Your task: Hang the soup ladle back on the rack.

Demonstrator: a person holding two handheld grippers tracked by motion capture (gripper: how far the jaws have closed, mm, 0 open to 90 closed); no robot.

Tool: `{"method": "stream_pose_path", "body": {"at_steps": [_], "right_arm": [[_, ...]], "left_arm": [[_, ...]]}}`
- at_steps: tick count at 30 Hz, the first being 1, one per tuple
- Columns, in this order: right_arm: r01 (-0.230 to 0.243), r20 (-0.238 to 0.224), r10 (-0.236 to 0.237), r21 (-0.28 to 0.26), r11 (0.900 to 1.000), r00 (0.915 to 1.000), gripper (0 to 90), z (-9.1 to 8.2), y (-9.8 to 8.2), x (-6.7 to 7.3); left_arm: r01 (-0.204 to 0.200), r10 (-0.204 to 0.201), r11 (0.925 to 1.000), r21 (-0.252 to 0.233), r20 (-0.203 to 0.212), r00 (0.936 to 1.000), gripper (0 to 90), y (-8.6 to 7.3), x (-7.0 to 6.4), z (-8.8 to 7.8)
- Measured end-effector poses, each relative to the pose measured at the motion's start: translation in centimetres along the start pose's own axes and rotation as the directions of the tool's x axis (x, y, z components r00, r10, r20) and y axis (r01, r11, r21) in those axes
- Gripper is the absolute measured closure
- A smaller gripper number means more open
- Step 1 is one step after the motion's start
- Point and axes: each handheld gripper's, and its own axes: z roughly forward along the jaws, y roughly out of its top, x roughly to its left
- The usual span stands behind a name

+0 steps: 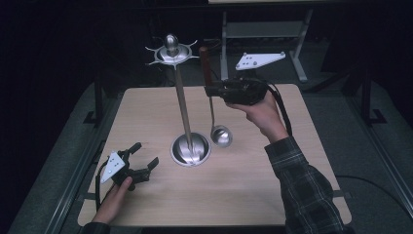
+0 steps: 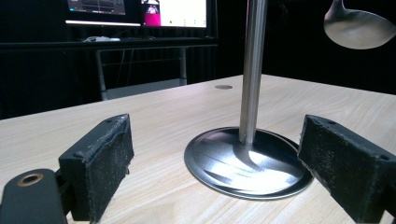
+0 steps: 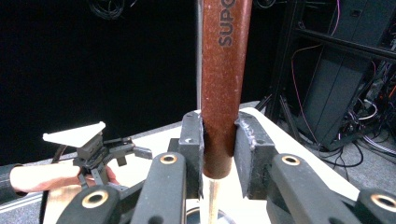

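Your left claw [image 1: 143, 161] rests low on the desk [image 1: 243, 190] at its near left, jaws spread wide with nothing between them, facing the round base [image 2: 247, 163] of the metal stand [image 1: 182, 105]. To the right of the stand's pole, your right claw [image 1: 209, 90] is raised above the desk and clamps the dark red handle [image 3: 224, 88] of the ladle. Its shaft hangs straight down, and the bowl [image 1: 221, 135] sits just beside the stand's base.
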Motion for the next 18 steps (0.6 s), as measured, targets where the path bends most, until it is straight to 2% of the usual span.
{"method": "stream_pose_path", "body": {"at_steps": [18], "right_arm": [[0.003, -0.021, -0.002, 0.022, 1.0, 0.9998, 73.4, 2.1, -0.1, -0.2]], "left_arm": [[-0.002, 0.002, 1.0, 0.006, 0.002, 1.0, 9.7, 0.0, 0.0, 0.0]]}}
